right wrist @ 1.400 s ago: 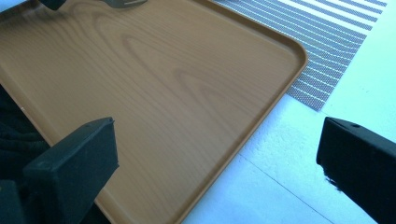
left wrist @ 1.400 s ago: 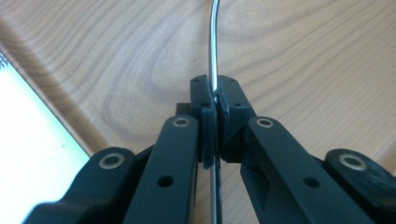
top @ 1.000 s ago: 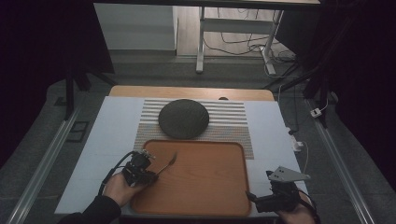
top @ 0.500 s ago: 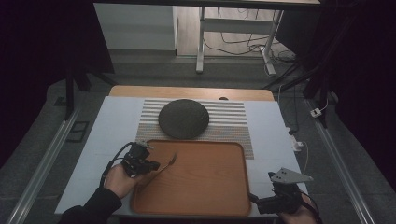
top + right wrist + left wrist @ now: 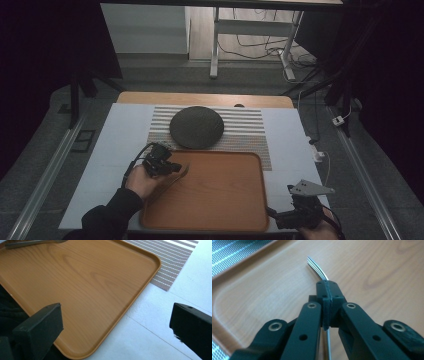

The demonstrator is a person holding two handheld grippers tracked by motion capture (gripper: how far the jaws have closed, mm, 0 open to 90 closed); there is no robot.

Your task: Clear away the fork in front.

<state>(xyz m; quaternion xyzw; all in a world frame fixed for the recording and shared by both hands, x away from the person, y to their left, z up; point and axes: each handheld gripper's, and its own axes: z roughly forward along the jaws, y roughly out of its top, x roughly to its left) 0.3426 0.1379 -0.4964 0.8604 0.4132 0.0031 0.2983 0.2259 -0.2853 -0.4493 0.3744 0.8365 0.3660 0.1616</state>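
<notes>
Surface: a white surface [image 5: 110, 150] in a dim room, carrying a striped mat [image 5: 250, 131] with a dark round mat [image 5: 196, 126] on it, and a wooden tray [image 5: 220, 192] nearer the person.
Fork: a slim silver metal fork [image 5: 318, 270]; four thin curved tines stick out past the claw tips, the narrow handle runs back beneath them. It is above the tray's left part, near a rounded corner.
Left claw: the left claw [image 5: 327, 290] has just closed and is clamped tight on the fork's neck, the pads pressed together.
Right claw: the right claw [image 5: 272, 214] stands wide apart with nothing between, over the tray's near right corner.
</notes>
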